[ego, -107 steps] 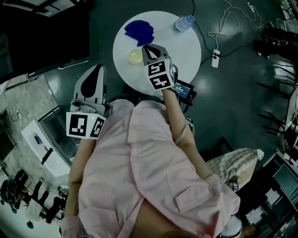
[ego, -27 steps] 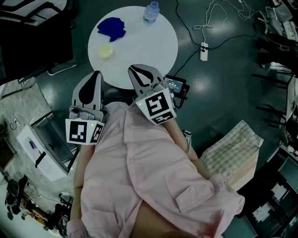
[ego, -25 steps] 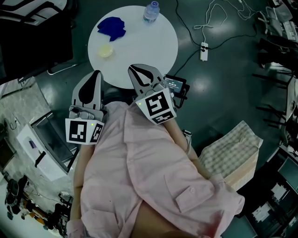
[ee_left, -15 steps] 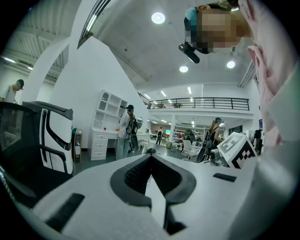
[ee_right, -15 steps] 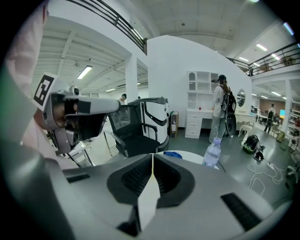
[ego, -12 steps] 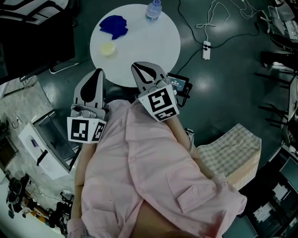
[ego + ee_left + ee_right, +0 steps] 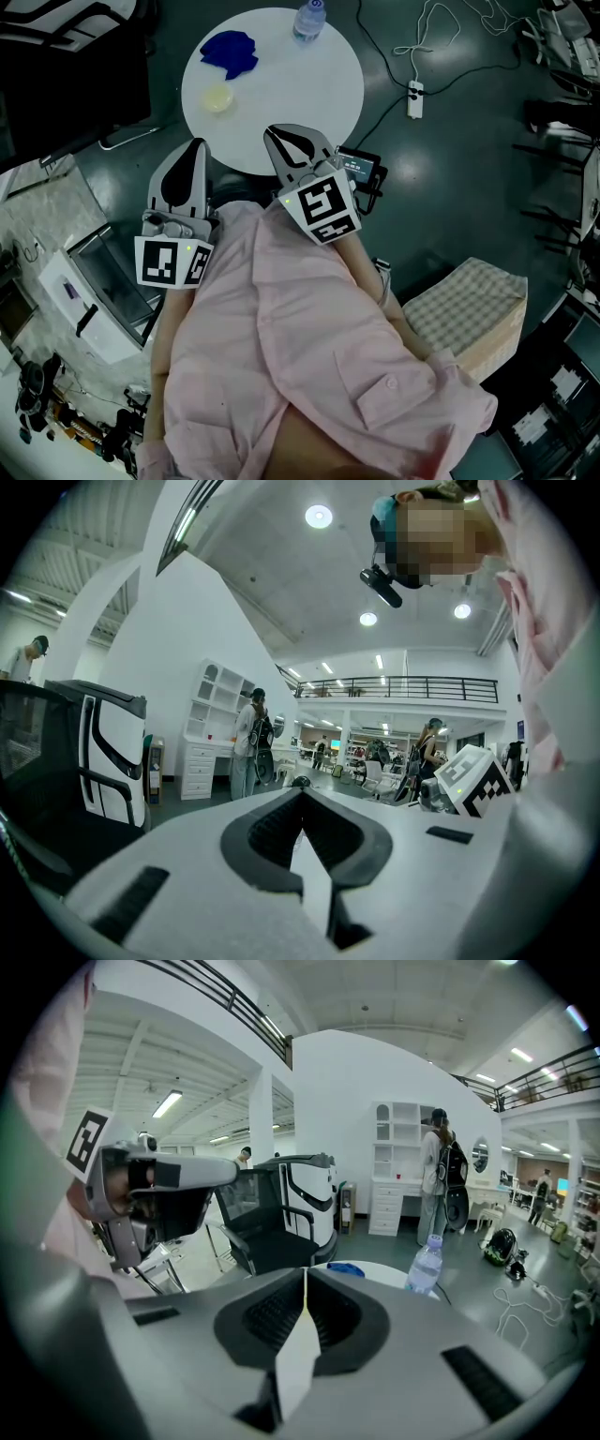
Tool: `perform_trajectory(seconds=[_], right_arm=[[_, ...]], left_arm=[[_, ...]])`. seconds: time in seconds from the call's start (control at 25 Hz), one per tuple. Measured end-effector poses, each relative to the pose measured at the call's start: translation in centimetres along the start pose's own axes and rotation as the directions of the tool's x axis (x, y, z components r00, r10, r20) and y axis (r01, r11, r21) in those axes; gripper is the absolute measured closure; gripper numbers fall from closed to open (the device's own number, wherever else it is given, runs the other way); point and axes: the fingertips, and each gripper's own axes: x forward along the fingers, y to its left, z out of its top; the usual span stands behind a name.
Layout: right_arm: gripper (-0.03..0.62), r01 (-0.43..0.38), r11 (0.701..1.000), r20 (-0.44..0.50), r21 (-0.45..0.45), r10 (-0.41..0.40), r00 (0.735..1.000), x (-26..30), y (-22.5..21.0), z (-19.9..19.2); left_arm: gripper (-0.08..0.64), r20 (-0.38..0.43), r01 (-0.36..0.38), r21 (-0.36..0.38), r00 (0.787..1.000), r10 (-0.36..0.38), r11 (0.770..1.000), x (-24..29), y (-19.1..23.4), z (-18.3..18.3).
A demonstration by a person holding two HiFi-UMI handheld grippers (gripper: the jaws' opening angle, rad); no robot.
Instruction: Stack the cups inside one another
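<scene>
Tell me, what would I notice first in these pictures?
Probably the big pink shirt filling the bottom of the head view, with the left gripper and right gripper shut and empty just above it. Beyond them stands a round white table carrying a crumpled blue thing, a pale yellow cup and a water bottle at its far edge.

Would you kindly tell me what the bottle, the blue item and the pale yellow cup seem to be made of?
Bottle: clear glossy plastic, since the background shows through it. Blue item: possibly matte cloth or soft plastic, judging by its crumpled outline. Pale yellow cup: likely translucent plastic, though too small to be sure.
</scene>
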Motion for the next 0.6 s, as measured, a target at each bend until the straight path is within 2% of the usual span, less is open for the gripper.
perform_trajectory(seconds=[0.6], right_arm=[[0.559, 0.011, 1.000, -0.007, 0.012, -0.011, 1.000, 0.17, 0.11, -0.05]], left_arm=[[0.551, 0.003, -0.012, -0.023, 1.000, 0.012, 1.000, -0.37, 0.81, -0.10]])
